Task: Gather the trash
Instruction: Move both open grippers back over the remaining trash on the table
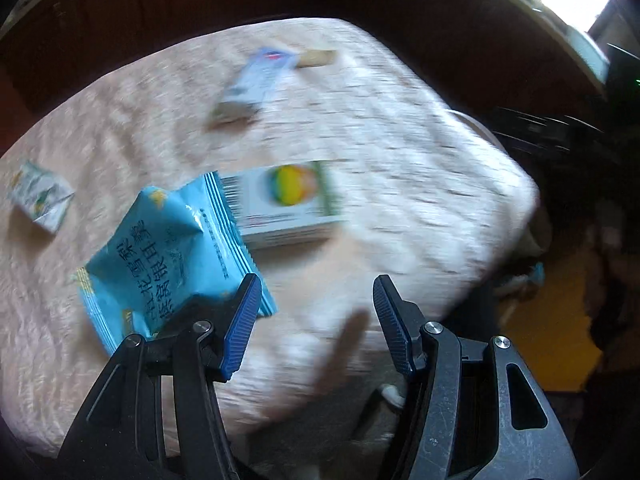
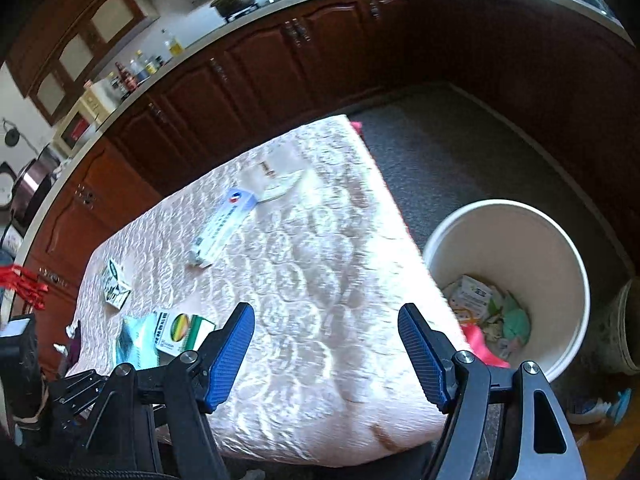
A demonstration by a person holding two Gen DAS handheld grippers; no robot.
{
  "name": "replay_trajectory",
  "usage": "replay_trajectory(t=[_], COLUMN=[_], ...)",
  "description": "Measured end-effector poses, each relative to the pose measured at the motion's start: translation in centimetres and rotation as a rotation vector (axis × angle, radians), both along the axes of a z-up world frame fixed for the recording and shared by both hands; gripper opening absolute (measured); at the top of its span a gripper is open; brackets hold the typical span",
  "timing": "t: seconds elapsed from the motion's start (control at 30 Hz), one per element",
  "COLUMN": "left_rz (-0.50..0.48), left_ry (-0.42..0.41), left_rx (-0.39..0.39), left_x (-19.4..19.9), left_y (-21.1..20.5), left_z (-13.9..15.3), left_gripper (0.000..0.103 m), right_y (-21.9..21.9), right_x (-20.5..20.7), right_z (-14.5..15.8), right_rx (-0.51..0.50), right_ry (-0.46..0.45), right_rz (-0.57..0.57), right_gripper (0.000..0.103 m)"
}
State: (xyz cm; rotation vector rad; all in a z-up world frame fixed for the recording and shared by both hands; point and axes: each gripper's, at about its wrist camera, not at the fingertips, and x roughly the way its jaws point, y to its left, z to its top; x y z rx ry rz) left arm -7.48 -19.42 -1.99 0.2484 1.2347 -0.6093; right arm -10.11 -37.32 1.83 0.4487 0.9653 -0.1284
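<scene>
A blue snack packet (image 1: 168, 256) lies on the pale patterned table (image 1: 400, 160), partly over a white box with a round coloured logo (image 1: 288, 204). My left gripper (image 1: 316, 304) is open and empty just right of the packet. Farther off lie a long blue-and-white box (image 1: 256, 80), a beige piece (image 1: 316, 58) and a small green-and-white carton (image 1: 40, 200). My right gripper (image 2: 326, 340) is open and empty above the table's near edge. The packet (image 2: 134, 340), logo box (image 2: 180, 330), long box (image 2: 222, 224) and carton (image 2: 114, 286) show in the right wrist view. A white bin (image 2: 516, 240) holding trash stands right of the table.
Dark wood kitchen cabinets (image 2: 280, 68) and a counter with pans and bottles run behind the table. Grey floor mat (image 2: 460, 152) lies between the table and cabinets. A second container (image 2: 628, 328) stands right of the bin. The left wrist view is motion-blurred.
</scene>
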Motion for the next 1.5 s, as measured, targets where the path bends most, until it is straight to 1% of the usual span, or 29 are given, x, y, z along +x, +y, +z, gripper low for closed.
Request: replay_trajectory(t=[0.07, 0.13, 0.27, 0.33, 0.4, 0.47, 0.57, 0.63, 0.7, 0.77, 0.9, 0.93, 1.0, 1.07, 1.13, 1.2, 1.23, 1.3, 1.33, 1.5], left_rz=[0.063, 0.115, 0.243, 0.298, 0.325, 0.329, 0.292, 0.253, 0.224, 0.234, 0.26, 0.254, 0.239, 0.231, 0.248, 0.285, 0.306, 0.351, 0.376, 0.464], left_ry=[0.012, 0.005, -0.007, 0.008, 0.044, 0.069, 0.041, 0.027, 0.032, 0.036, 0.073, 0.072, 0.067, 0.075, 0.095, 0.118, 0.129, 0.14, 0.137, 0.068], left_rx=[-0.015, -0.018, -0.048, -0.071, -0.117, -0.17, -0.204, -0.196, -0.173, -0.158, -0.13, -0.102, -0.015, 0.058, 0.115, 0.168, 0.179, 0.173, 0.156, 0.082], left_x=[1.7, 3.5, 8.2, 10.0, 11.2, 11.6, 10.9, 10.1, 9.4, 9.2, 7.9, 7.6, 6.6, 5.9, 5.6, 6.1, 6.4, 7.3, 8.0, 11.4], left_y=[1.4, 2.3, 4.2, 5.1, 5.9, 6.6, 7.1, 7.7, 8.6, 9.7, 12.9, 13.3, 14.3, 15.2, 16.4, 17.2, 17.6, 17.9, 18.0, 16.9], left_z=[-0.5, -0.9, -1.5, -1.6, -1.3, -0.5, 1.4, 2.4, 2.8, 2.8, 2.5, 2.4, 2.0, 1.0, -0.3, -2.0, -2.7, -3.7, -3.8, -3.7], left_gripper=[0.057, 0.057, 0.057, 0.057, 0.057, 0.057, 0.057, 0.057, 0.059, 0.061, 0.062, 0.062, 0.062, 0.062, 0.062, 0.061, 0.061, 0.061, 0.061, 0.061], right_y=[0.9, 1.8, 3.6, 4.3, 5.1, 5.7, 7.0, 7.9, 8.9, 10.1, 11.6, 11.8, 11.9, 12.0, 12.2, 12.3, 12.3, 12.4, 12.4, 12.0], right_x=[0.7, 1.4, 2.6, 3.0, 3.6, 4.0, 4.8, 5.4, 5.9, 6.5, 6.9, 7.0, 7.1, 7.2, 7.3, 7.4, 7.4, 7.4, 7.3, 7.2], right_z=[-0.2, -0.5, -1.0, -1.3, -1.6, -1.7, -2.1, -2.3, -2.4, -2.4, -2.5, -2.6, -2.6, -2.6, -2.6, -2.5, -2.5, -2.5, -2.6, -2.6], right_rx=[0.0, 0.0, 0.0, -0.001, -0.001, 0.008, 0.018, 0.027, 0.03, 0.023, 0.019, 0.021, 0.028, 0.032, 0.032, 0.036, 0.038, 0.038, 0.037, 0.033], right_ry=[0.005, 0.016, 0.037, 0.046, 0.055, 0.059, 0.067, 0.072, 0.076, 0.083, 0.082, 0.084, 0.085, 0.087, 0.085, 0.081, 0.081, 0.082, 0.083, 0.091], right_rz=[0.018, 0.042, 0.095, 0.116, 0.14, 0.165, 0.211, 0.237, 0.271, 0.309, 0.346, 0.348, 0.349, 0.351, 0.353, 0.353, 0.353, 0.356, 0.356, 0.342], right_gripper=[0.073, 0.073, 0.073, 0.073, 0.073, 0.073, 0.074, 0.075, 0.076, 0.077, 0.077, 0.077, 0.077, 0.077, 0.077, 0.077, 0.078, 0.078, 0.078, 0.078])
